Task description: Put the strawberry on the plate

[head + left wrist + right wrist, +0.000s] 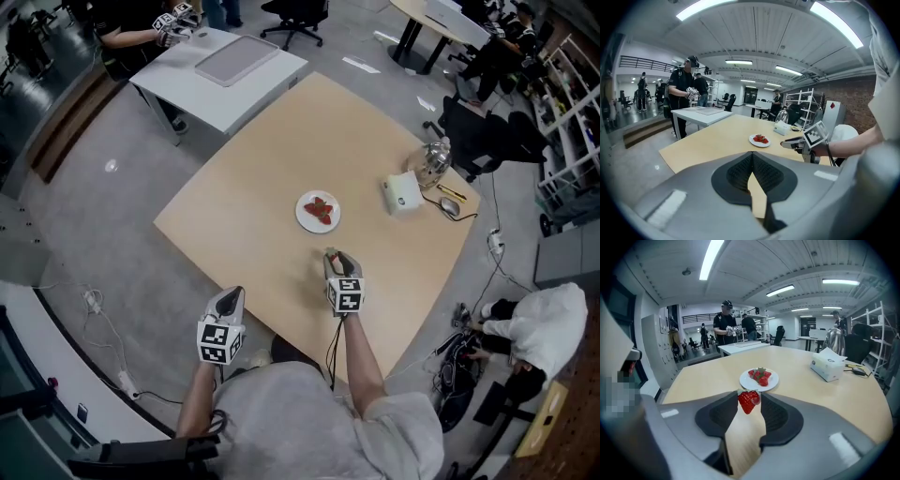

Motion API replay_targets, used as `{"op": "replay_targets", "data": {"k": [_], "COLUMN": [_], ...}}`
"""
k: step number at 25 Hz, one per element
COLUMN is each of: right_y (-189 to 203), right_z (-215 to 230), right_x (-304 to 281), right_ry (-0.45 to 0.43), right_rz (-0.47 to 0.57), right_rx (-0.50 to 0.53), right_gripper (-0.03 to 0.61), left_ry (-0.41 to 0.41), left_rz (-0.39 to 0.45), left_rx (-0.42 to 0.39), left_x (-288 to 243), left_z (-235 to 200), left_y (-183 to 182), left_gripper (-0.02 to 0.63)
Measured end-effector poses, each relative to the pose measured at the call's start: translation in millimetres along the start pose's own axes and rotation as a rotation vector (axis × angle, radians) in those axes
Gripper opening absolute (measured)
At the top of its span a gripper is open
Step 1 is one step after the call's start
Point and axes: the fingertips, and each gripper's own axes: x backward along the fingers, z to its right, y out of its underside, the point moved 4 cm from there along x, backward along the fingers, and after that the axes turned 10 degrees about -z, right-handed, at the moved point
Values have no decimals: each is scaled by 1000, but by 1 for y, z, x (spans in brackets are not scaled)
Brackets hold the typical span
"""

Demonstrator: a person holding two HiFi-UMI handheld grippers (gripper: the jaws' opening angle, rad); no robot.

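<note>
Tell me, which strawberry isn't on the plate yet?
The strawberry pinched in the right gripper, held over the table short of the plate. The other strawberries lie together on that white plate.

Long ceiling light strips (717, 8) flood the room with bright, even white light. The wooden table (272, 159) shows only faint, soft shadows, and a small glare spot sits on the grey floor (84, 206). Both gripper views are fisheye: straight lines bow and the corners fall to black. The foreground nearest each lens looks soft, while the strawberry (746, 404) in the right gripper (749, 398) is sharp, with a pale sheen.
</note>
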Motion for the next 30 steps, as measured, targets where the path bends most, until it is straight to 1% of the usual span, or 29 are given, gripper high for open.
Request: {"op": "replay_targets", "data": {"k": [8, 14, 22, 30], "right_y": [-36, -48, -50, -54], "right_z": [-25, -25, -19, -12], "right_x": [-31, -59, -96, -122], "right_ry": [-46, -61, -63, -53], "right_rz": [-2, -13, -50, -53], "right_rx": [82, 115, 115, 87], "right_gripper": [160, 158, 158, 160], "left_ry": [-41, -48, -77, -110], "left_rz": [9, 3, -16, -58], "left_rx": [38, 53, 80, 103], "left_x": [7, -2, -7, -9], "left_z": [-17, -24, -40, -52], "left_y": [-1, -2, -3, 2], "left_gripper": [18, 18, 18, 18]}}
